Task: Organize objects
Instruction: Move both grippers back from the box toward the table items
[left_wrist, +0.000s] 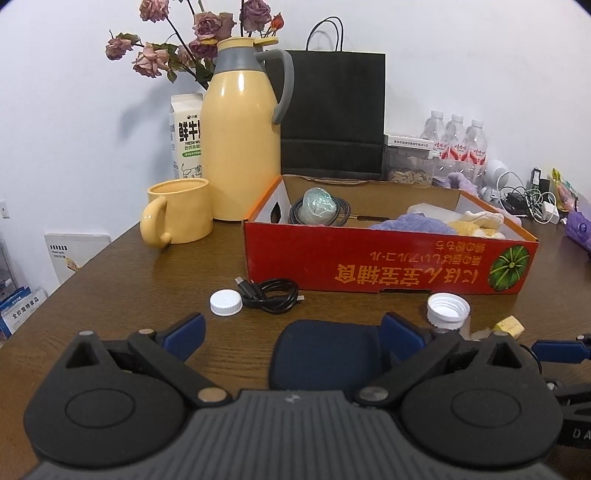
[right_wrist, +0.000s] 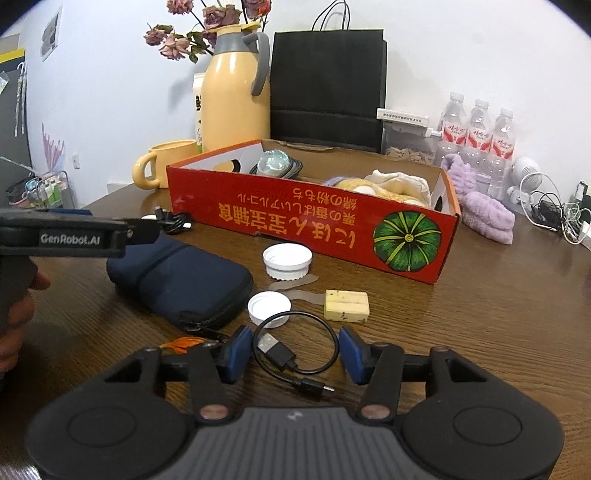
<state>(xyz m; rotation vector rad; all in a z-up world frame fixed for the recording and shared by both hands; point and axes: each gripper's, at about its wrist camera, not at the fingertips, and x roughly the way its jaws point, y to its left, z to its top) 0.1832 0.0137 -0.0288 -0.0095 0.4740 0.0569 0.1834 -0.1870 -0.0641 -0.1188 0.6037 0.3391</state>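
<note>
A red cardboard box (left_wrist: 388, 266) (right_wrist: 306, 229) stands mid-table with cables, a wrapped ball (left_wrist: 319, 205) and cloths inside. My left gripper (left_wrist: 291, 334) is open above a dark blue pouch (left_wrist: 325, 354) (right_wrist: 181, 280), one finger on each side of it. My right gripper (right_wrist: 291, 354) is open, its fingers either side of a short black USB cable (right_wrist: 295, 350) on the table. A coiled black cable (left_wrist: 269, 293), a closed white cap (left_wrist: 226, 302), an upturned white lid (left_wrist: 447, 309) (right_wrist: 287, 260), a smaller lid (right_wrist: 269, 307) and a yellow block (right_wrist: 346, 305) lie before the box.
A yellow thermos (left_wrist: 242, 140), yellow mug (left_wrist: 177, 221), milk carton (left_wrist: 186, 136), dried roses and a black paper bag (left_wrist: 332, 114) stand behind the box. Water bottles (right_wrist: 476, 136), a purple cloth (right_wrist: 480, 210) and tangled chargers (right_wrist: 557, 218) lie at the right.
</note>
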